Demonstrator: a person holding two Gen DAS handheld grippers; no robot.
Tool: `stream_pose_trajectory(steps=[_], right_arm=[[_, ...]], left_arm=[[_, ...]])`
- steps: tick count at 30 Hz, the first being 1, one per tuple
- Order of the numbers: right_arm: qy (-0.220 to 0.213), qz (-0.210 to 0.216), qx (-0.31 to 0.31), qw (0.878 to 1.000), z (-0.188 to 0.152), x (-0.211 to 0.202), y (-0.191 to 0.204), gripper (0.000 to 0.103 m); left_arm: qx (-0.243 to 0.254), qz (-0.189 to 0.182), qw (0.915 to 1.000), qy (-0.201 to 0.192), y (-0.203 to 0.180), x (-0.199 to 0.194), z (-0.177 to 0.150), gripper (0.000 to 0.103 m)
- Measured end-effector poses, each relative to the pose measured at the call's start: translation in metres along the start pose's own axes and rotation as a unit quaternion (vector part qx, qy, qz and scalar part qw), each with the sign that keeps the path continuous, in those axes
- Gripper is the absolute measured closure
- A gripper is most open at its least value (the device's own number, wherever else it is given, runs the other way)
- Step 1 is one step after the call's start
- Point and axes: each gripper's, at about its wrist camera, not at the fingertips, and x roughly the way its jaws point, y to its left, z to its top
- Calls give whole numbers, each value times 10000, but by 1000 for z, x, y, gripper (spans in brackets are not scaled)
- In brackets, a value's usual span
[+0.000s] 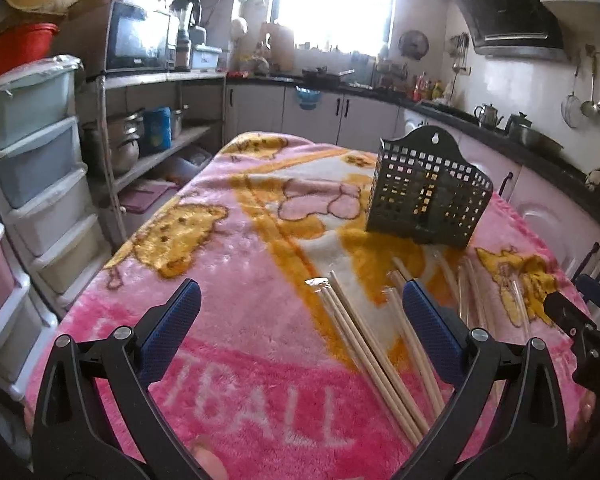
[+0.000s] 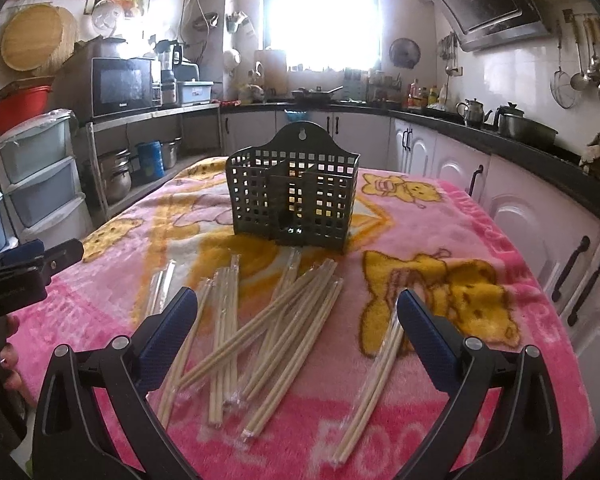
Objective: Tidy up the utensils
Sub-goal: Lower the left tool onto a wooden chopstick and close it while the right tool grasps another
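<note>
Both grippers' fingers [image 1: 180,320] [image 2: 420,328] wide apart, empty.

Both cameras sat low over the near edge of the table [image 1: 260,360], looking along it toward the bright window. The left one looked from the left side, the right one from nearer the middle. Both saw the same things — the black basket [image 2: 294,196] and the chopsticks [image 2: 260,328] close in front.

Pink blanket [image 2: 480,240], microwave [image 2: 122,86], kettle [image 2: 474,112]
</note>
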Motion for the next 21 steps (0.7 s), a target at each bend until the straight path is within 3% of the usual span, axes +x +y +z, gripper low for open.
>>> stream_pose_trajectory(steps=[3,11,21], right_arm=[[80,10,14,10000,8,11,-4,6],[308,33,-27,9995,23,41,-16,6],[531,31,-74,9986,36,77,-31,6]], left_arm=[[50,-77,9998,170,-3,13,6,10],[28,-819,9940,718,-17,53,14,12],[166,-1085,9836,1429,-29,107,26,33]])
